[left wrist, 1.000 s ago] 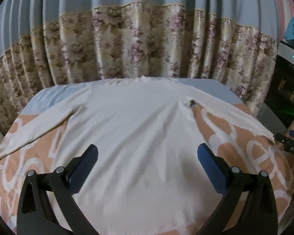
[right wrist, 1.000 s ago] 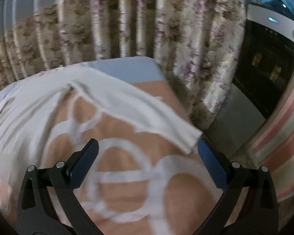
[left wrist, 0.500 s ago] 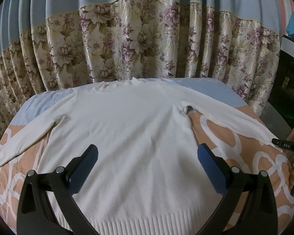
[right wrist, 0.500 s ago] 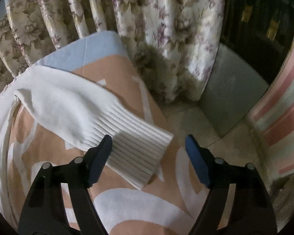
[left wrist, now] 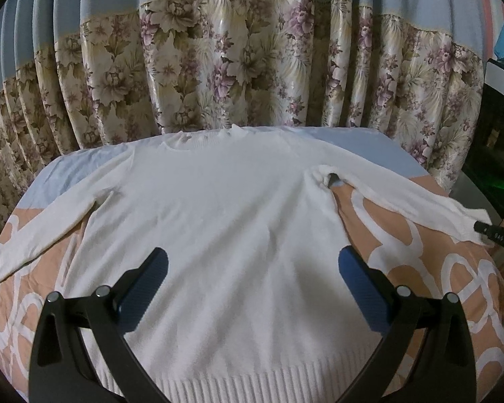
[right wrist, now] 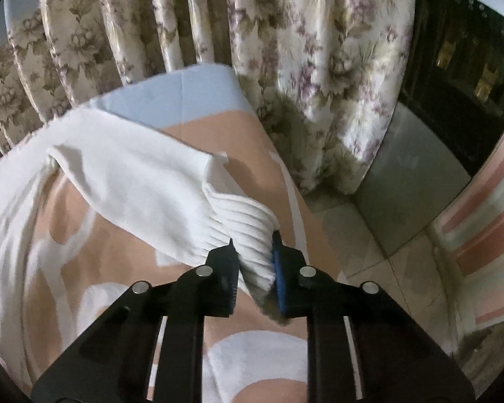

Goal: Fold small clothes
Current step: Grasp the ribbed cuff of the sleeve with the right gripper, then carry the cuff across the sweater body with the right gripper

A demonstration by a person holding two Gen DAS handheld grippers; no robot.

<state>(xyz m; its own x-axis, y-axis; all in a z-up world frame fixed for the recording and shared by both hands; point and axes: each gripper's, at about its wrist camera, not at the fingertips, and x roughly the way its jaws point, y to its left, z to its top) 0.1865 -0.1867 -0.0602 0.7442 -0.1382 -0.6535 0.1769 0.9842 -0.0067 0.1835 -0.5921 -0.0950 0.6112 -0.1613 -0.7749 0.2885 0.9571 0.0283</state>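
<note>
A floral curtain point(left wrist: 238, 67) fills the upper half of the left wrist view. Below it a bed point(left wrist: 420, 255), covered in peach cloth with white loops and a pale blue band at the far edge, takes up the rest. On the bed, in the middle of the frame, a white sweater point(left wrist: 232, 221) lies face up and flat, collar toward the curtain and ribbed hem at the bottom edge. Its sleeves run out to the left edge and to the right edge of the frame.

The left gripper point(left wrist: 250, 277) hovers low in the frame over the sweater's lower body, its jaws spread wide with nothing between them. The right gripper point(right wrist: 253, 268) sits bottom center of the right wrist view. Its jaws are closing, and the ribbed cuff point(right wrist: 248, 231) is bunched between the pads, which already press on it. In the left view its tip shows at the right edge, at the sleeve end.

The risks, as I judge them:
- The grip takes only the cuff's end, so the knit may slide out once the sleeve is carried across the body.
- The bunching at the armpit point(left wrist: 322, 174) may be dragged into the fold and leave a lump.
- With the left gripper not pinning the body, a pull on the sleeve could shift the whole sweater and skew it.
</note>
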